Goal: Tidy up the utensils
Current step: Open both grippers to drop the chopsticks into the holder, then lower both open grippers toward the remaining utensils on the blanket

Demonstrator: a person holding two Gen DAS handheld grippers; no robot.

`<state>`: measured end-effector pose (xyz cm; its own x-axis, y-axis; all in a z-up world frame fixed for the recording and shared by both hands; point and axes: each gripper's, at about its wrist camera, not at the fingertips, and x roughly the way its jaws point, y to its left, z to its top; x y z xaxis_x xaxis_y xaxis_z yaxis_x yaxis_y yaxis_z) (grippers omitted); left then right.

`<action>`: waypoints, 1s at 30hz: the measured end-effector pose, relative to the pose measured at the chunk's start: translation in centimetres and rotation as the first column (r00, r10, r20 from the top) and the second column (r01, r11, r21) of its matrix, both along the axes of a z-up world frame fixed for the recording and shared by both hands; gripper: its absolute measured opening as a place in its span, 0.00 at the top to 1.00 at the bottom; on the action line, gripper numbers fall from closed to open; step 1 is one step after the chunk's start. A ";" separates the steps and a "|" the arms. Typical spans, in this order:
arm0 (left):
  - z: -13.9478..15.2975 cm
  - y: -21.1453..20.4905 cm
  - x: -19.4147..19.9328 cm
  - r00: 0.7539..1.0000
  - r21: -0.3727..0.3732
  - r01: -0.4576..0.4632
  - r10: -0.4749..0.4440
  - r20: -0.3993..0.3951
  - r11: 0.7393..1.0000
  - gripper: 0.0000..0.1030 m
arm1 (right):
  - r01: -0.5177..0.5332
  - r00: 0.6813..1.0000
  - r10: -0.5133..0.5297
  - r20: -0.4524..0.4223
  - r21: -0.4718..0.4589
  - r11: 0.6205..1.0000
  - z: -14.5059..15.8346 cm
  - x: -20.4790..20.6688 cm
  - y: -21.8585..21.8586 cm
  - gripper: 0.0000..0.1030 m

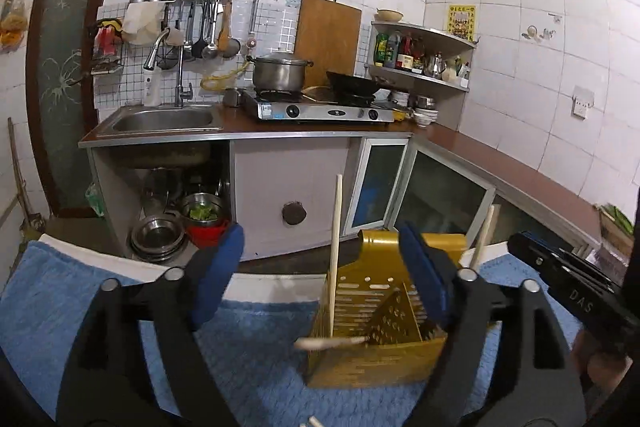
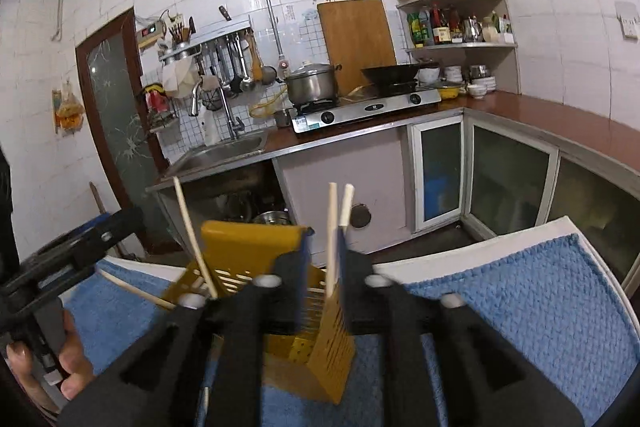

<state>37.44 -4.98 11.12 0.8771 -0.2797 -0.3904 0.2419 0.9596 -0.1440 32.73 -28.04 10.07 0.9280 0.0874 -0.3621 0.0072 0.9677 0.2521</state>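
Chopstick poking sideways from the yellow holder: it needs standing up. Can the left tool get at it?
Probably yes: the left tool is open, and the chopstick lies bare between its fingers, nothing covering its free end.

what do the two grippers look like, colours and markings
Both are matte black plastic with two long angled fingers and round silver pivot pins. The left gripper has thick royal-blue pads on its fingertips. The right gripper carries the same blue pads. White "DAS" lettering is printed on the right gripper's body. No cables show. A bare hand holds the left one.
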 end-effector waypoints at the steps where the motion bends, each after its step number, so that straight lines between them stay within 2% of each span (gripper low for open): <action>1: 0.4 0.4 -0.4 1.000 -0.002 0.002 -0.002 -0.012 1.000 0.15 | 0.009 1.000 -0.009 0.008 -0.005 1.000 0.5 -0.4 0.1 0.41; 4: 1.3 2.2 -1.8 0.999 -0.010 -0.023 0.022 -0.044 1.000 0.05 | 0.018 1.000 -0.018 -0.005 -0.010 1.000 1.4 -1.6 0.3 0.41; 7: 1.4 4.2 -3.2 0.993 -0.013 -0.050 0.048 -0.106 0.999 0.05 | 0.023 0.999 -0.024 -0.046 -0.023 0.999 1.3 -3.1 0.8 0.41; 10: 0.4 5.9 -4.4 0.982 -0.020 -0.079 0.075 -0.175 0.997 0.05 | 0.030 0.993 -0.038 -0.108 -0.074 0.997 -0.1 -4.5 2.2 0.41; 12: -1.0 6.6 -5.3 0.971 -0.005 -0.080 0.077 -0.225 0.997 0.05 | 0.024 0.989 -0.038 -0.144 -0.097 0.995 -1.5 -5.4 3.0 0.41; 17: -4.8 6.1 -7.4 0.958 0.103 -0.115 0.138 -0.253 0.988 0.05 | 0.026 0.977 -0.055 -0.206 -0.143 0.989 -5.6 -7.0 4.6 0.41; 21: -9.0 6.2 -7.7 0.933 0.104 -0.109 0.138 -0.334 0.989 0.05 | 0.016 0.966 -0.050 -0.254 -0.134 0.991 -8.7 -7.6 4.8 0.41; 24: -11.2 6.3 -7.8 0.920 0.111 -0.119 0.152 -0.361 0.987 0.05 | 0.014 0.960 -0.056 -0.273 -0.152 0.988 -10.4 -8.0 4.7 0.41; 27: -12.3 5.8 -7.4 0.915 0.142 -0.103 0.150 -0.375 0.985 0.05 | 0.013 0.957 -0.052 -0.286 -0.138 0.990 -11.1 -7.9 4.5 0.41; 30: -12.6 5.2 -7.2 0.925 0.171 -0.109 0.163 -0.343 0.979 0.05 | 0.022 0.950 -0.070 -0.305 -0.159 0.987 -11.9 -7.6 5.2 0.41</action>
<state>30.20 0.22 -1.46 0.6998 -0.0839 -0.7094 0.0673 0.9964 -0.0515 25.15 -22.88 -1.85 0.7703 -0.0309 -0.6370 0.1065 0.9910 0.0806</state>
